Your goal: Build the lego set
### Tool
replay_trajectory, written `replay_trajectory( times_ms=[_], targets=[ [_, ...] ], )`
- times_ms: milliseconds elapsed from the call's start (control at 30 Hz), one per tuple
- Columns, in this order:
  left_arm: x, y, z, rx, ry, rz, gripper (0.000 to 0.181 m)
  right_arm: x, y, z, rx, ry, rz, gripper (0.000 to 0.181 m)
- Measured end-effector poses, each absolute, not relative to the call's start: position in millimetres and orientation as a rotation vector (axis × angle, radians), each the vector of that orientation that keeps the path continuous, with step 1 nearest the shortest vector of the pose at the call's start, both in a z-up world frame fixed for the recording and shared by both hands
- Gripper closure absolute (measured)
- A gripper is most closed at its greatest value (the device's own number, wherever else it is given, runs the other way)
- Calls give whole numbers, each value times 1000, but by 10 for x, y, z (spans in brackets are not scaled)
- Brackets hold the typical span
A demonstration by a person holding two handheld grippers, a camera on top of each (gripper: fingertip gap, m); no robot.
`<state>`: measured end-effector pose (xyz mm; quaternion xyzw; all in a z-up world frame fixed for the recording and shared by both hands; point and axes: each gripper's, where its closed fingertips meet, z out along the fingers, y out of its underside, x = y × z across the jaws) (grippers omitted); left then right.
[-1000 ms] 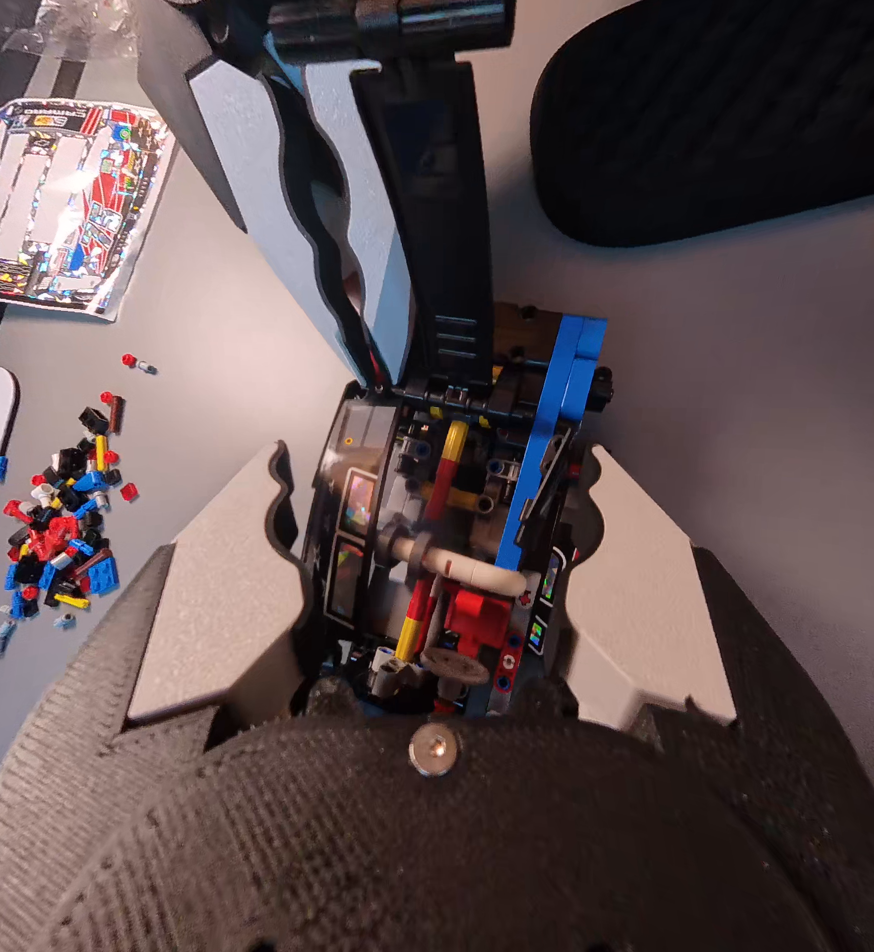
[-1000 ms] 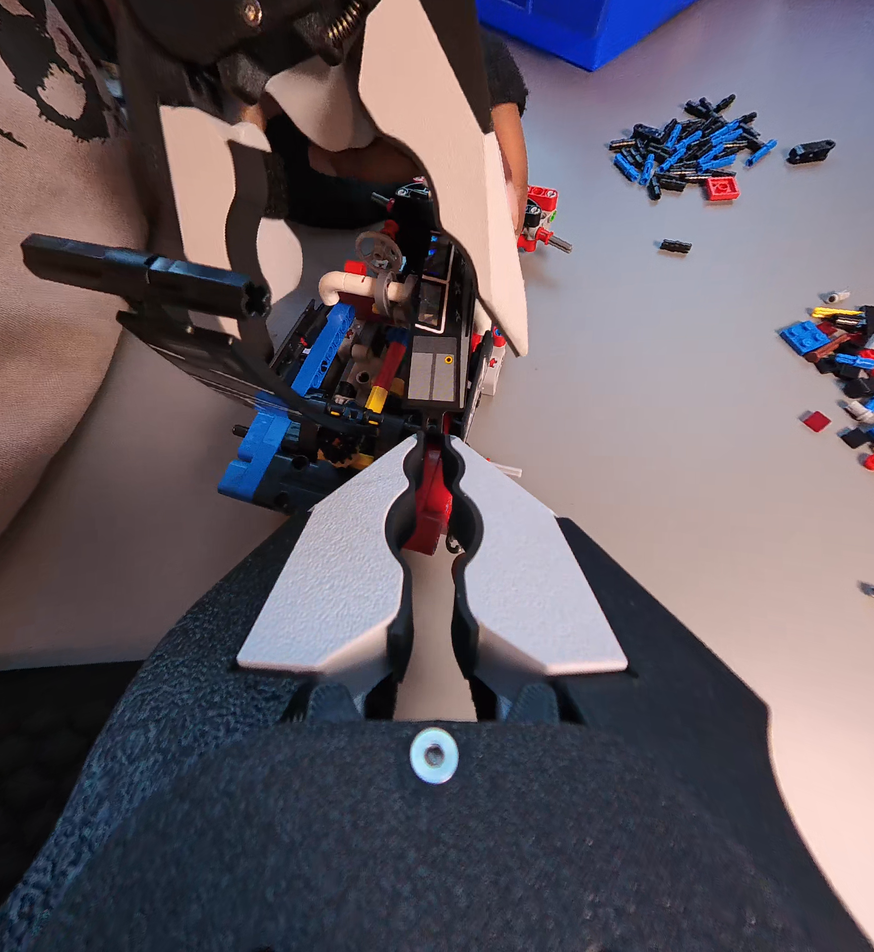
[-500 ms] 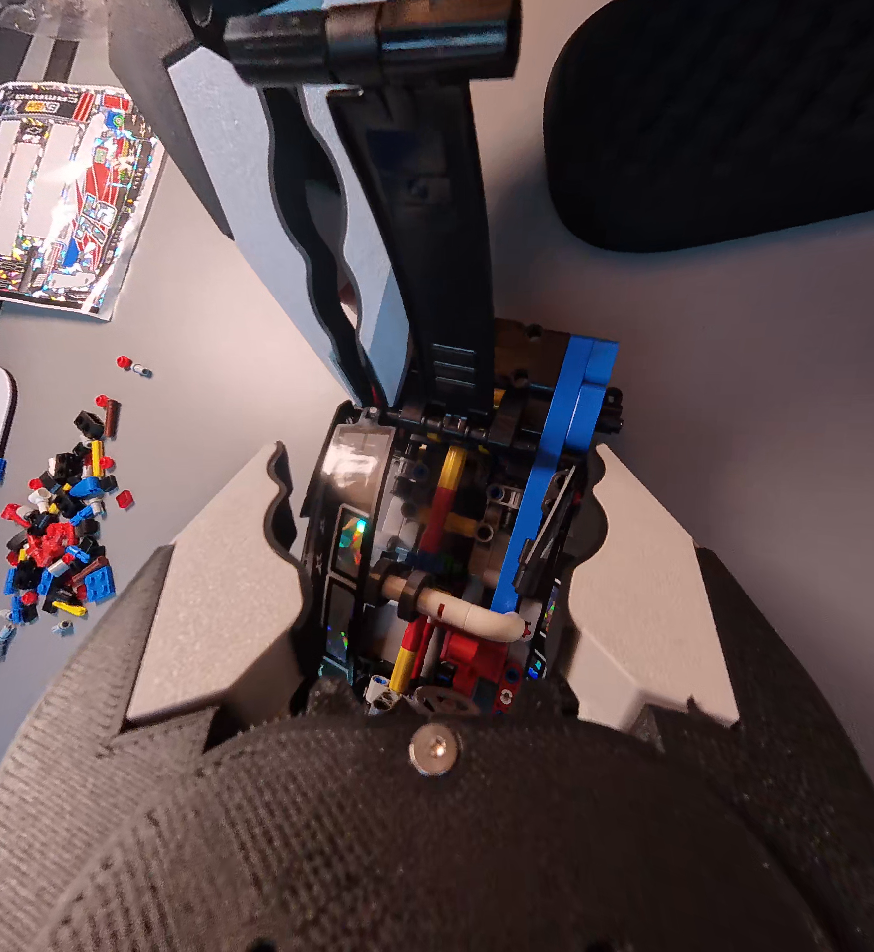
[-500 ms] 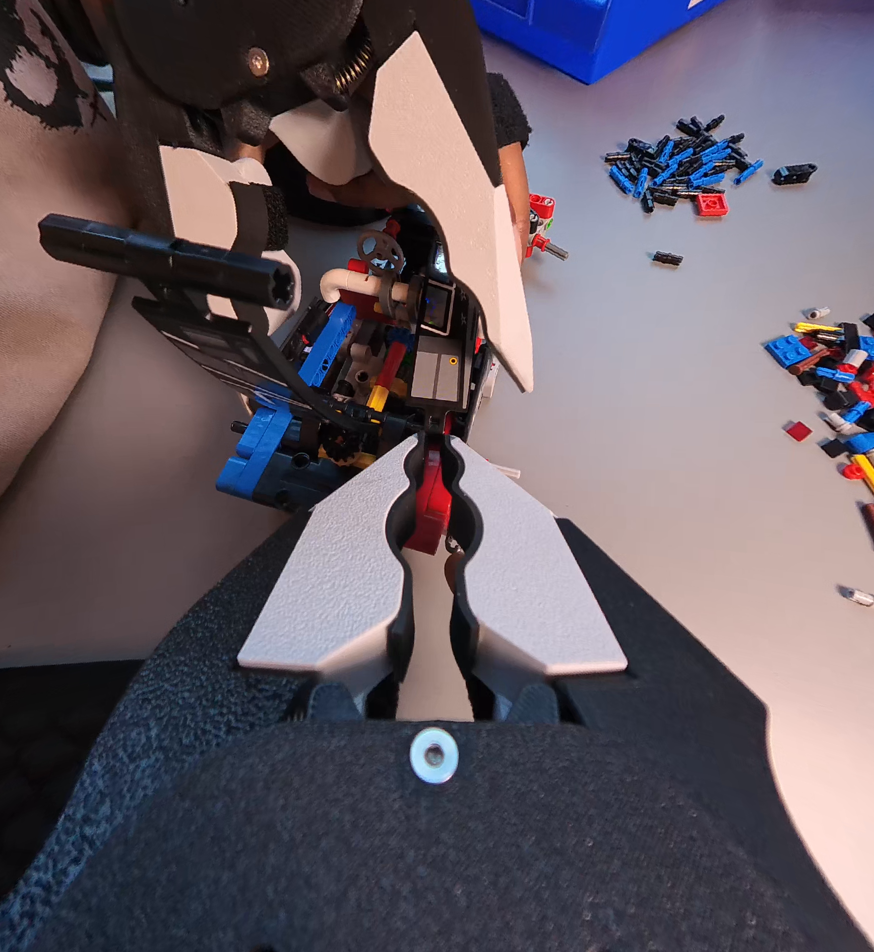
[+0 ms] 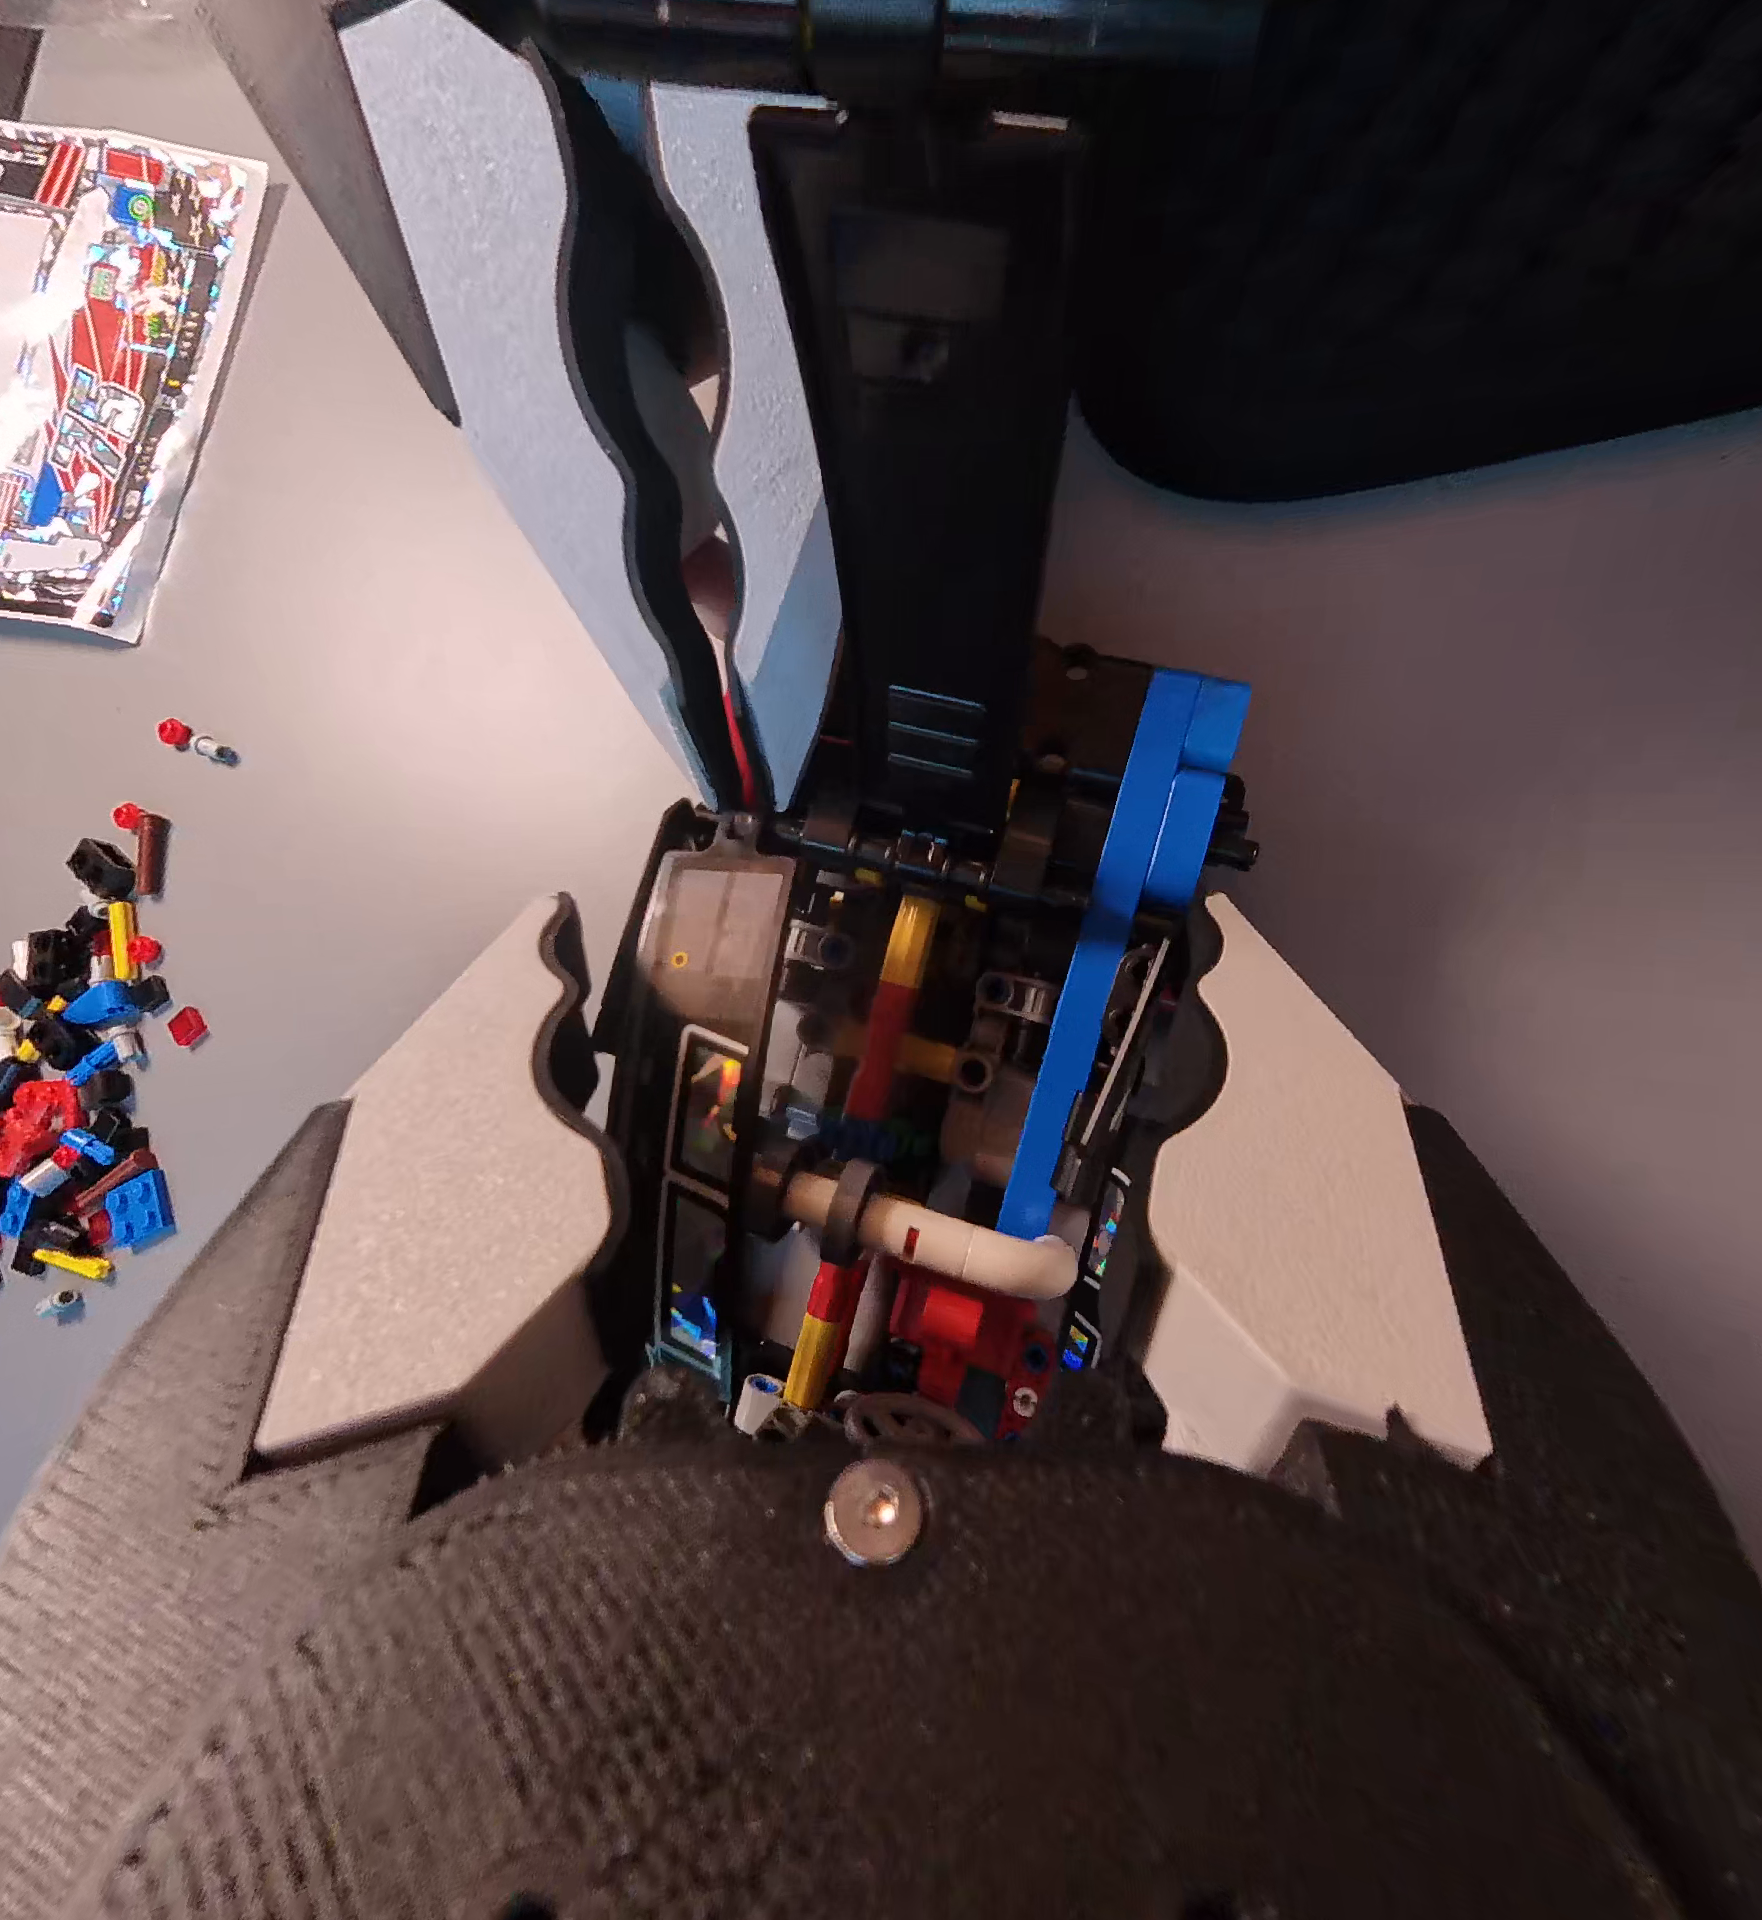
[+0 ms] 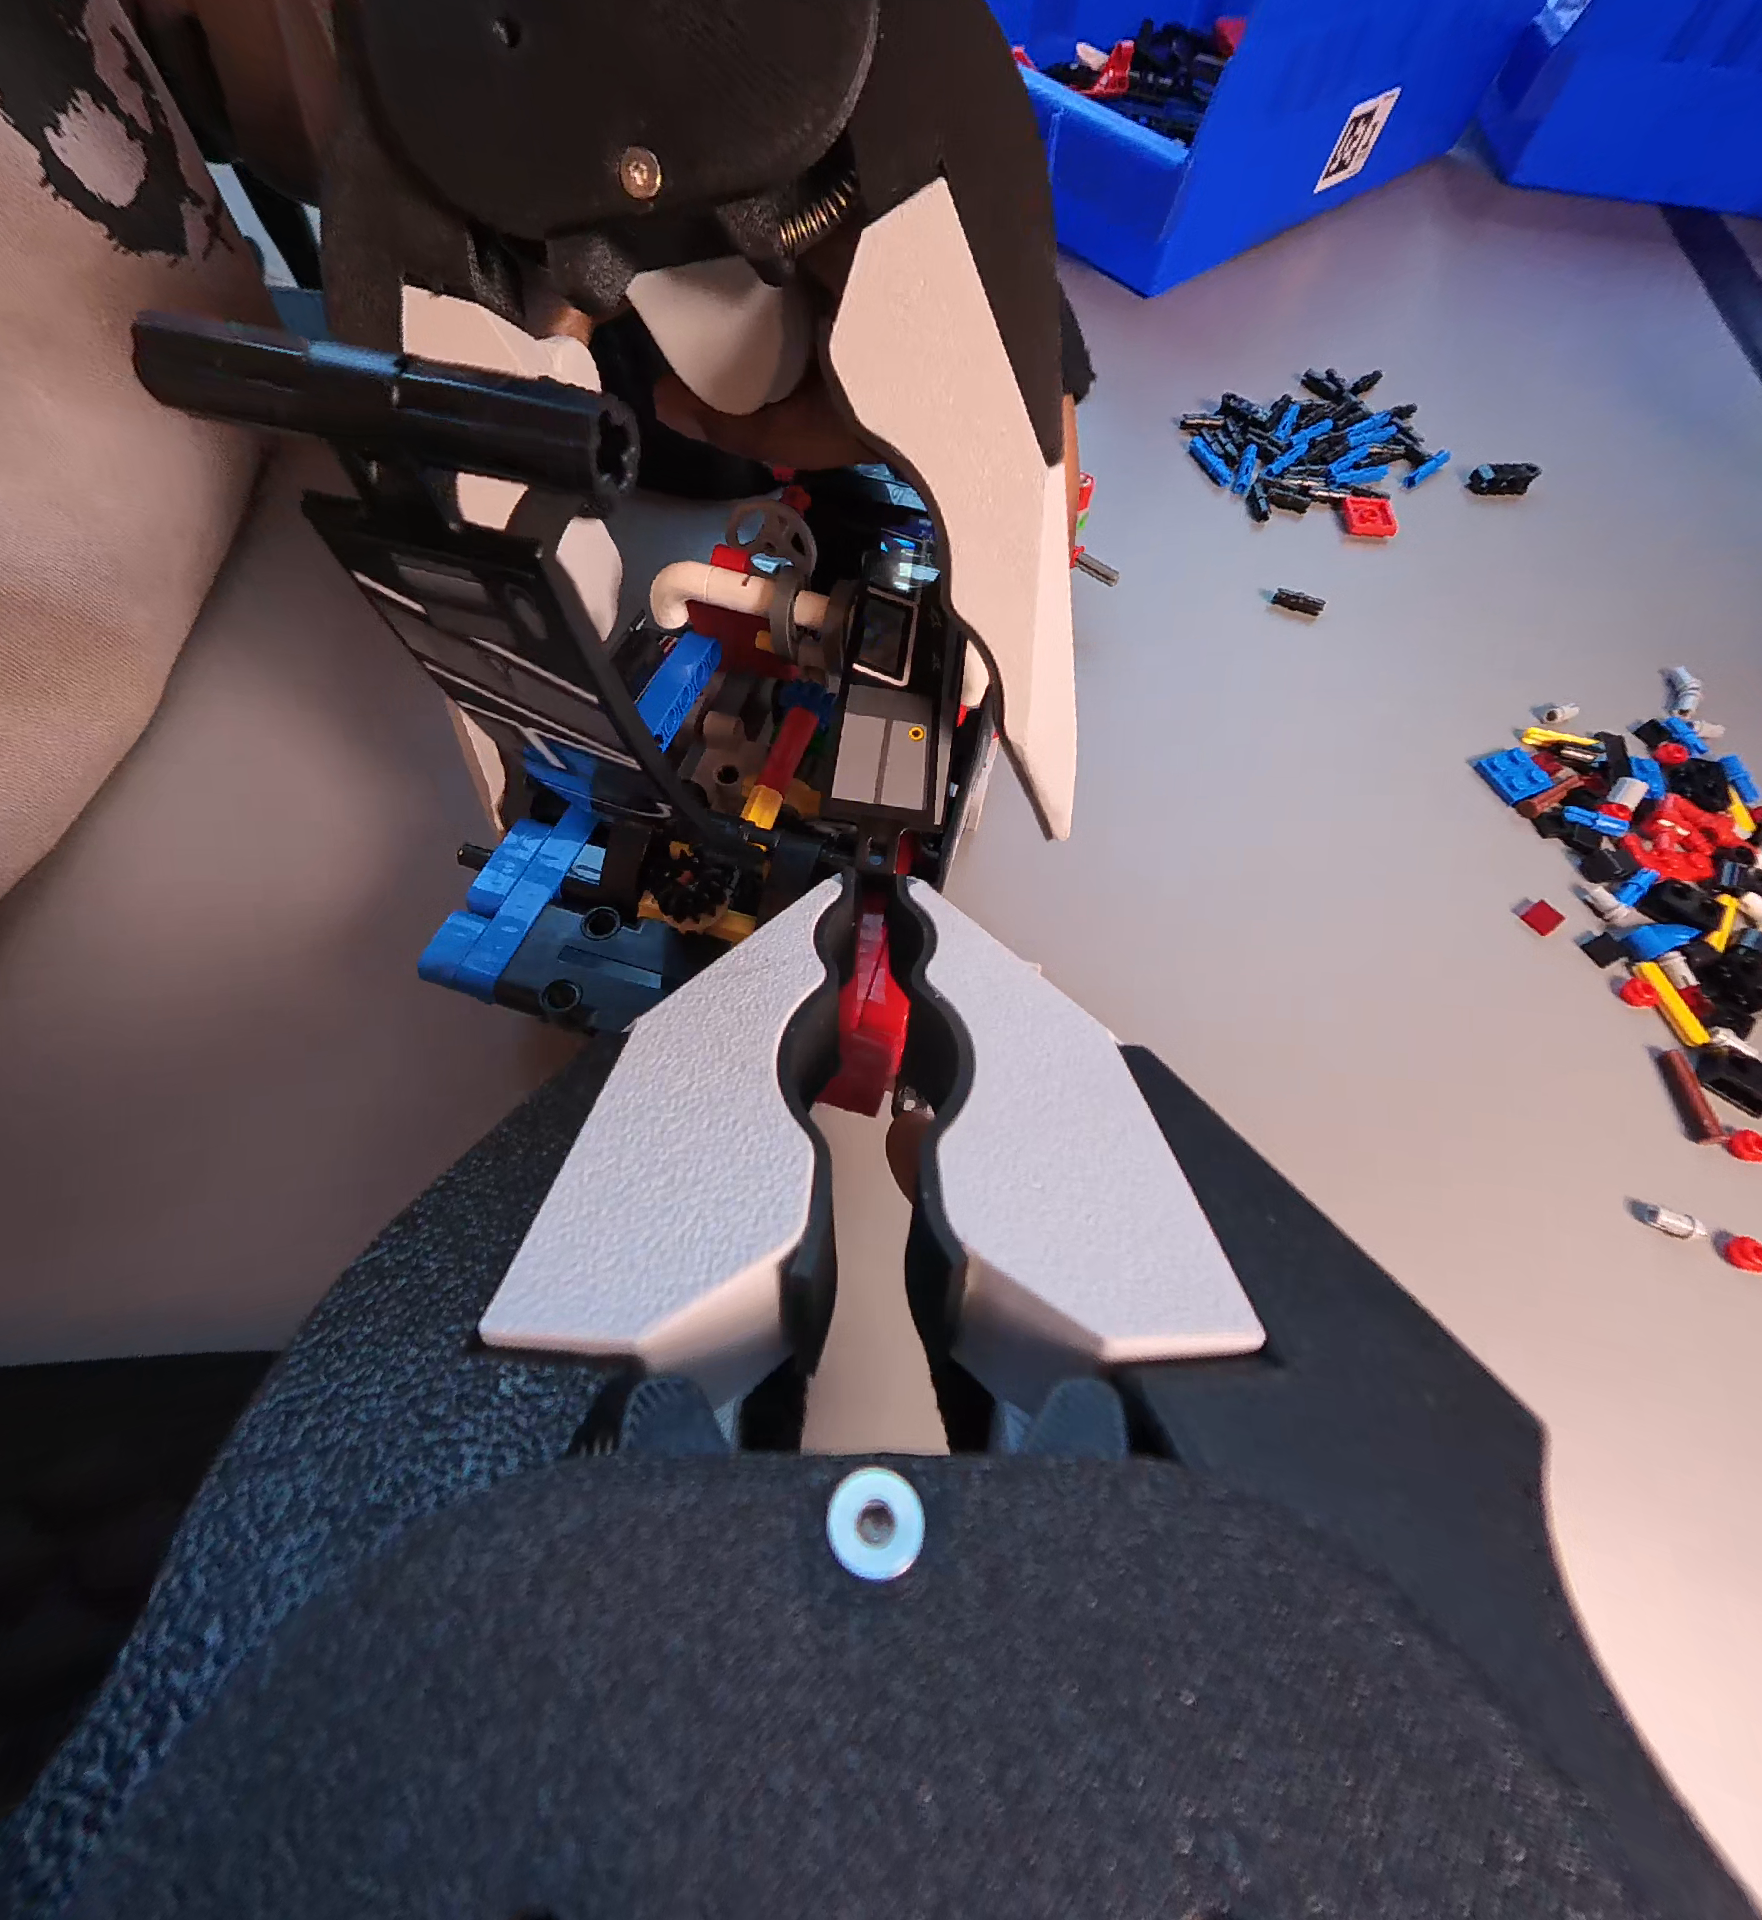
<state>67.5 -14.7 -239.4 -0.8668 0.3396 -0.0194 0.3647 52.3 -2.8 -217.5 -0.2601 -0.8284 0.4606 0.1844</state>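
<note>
The left tongs [image 5: 882, 1049] are clamped across the half-built lego car [image 5: 898, 1091], holding it above the grey surface [image 5: 1479, 831]. The right tongs [image 6: 872, 904] are pinched on a red piece [image 6: 872, 997] at the car's end, beside the raised black panel [image 6: 503, 644]. Frame, axles and steering wheel [image 6: 773, 535] look assembled. 2 loose heaps, mixed bricks [image 6: 1687, 883] and pins [image 6: 1303, 447], suggest much remains.
</note>
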Motion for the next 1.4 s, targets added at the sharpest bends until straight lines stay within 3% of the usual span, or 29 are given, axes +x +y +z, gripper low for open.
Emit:
replay_trajectory(
  times_ms=[567, 1400],
  targets=[
    [757, -145, -2416, -2235, 929, -152, 79, 487, -60, -2207, -927, -2358, 1535, 175],
    [772, -168, -2483, -2287, 927, -223, 77, 503, -54, -2200, -636, -2264, 1143, 178]
  ],
)
